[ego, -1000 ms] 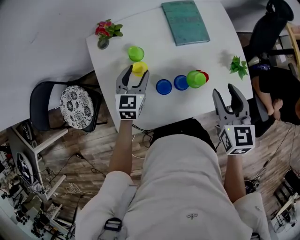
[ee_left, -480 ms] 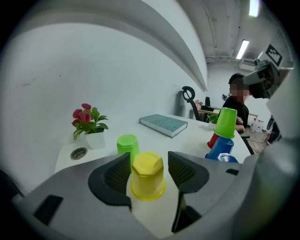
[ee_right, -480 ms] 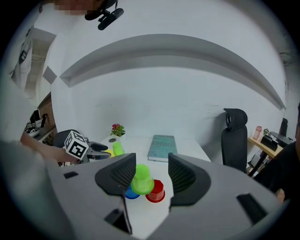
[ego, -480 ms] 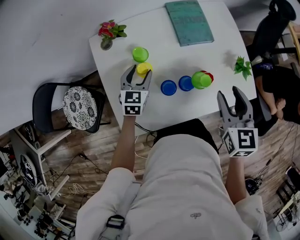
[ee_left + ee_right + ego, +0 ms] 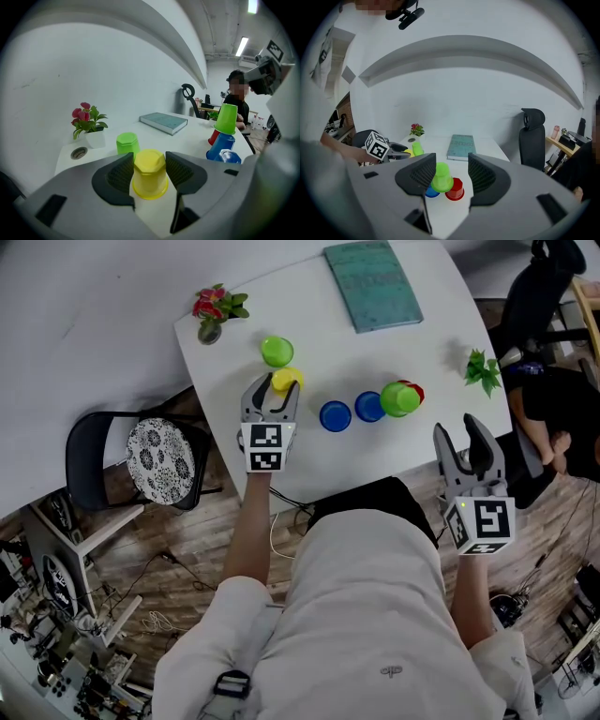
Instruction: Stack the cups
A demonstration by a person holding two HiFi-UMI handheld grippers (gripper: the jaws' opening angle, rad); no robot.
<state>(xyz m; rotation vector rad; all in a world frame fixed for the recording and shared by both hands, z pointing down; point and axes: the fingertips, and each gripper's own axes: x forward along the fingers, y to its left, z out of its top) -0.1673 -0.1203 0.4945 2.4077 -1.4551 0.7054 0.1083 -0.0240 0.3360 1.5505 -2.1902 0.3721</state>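
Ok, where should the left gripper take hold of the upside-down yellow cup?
Across its tapered side wall, coming in low from the near edge of the table. The yellow cup stands mouth-down, so no open rim offers a hold. The jaws of the left gripper have just been closing and are at its two sides.

Tabletop [image 5: 422, 334]: white, rounded corners.
Far edge: teal book [image 5: 371, 284], lying flat.
Far left corner: flower pot [image 5: 212, 315].
Right edge: small green plant [image 5: 483, 371].
Left side: green cup [image 5: 277, 351] and yellow cup [image 5: 285, 381], both upside down, just beside each other.
Towards near edge: blue cups [image 5: 335, 415], second green cup [image 5: 398, 398] and red cup [image 5: 413, 390], clustered in a row.
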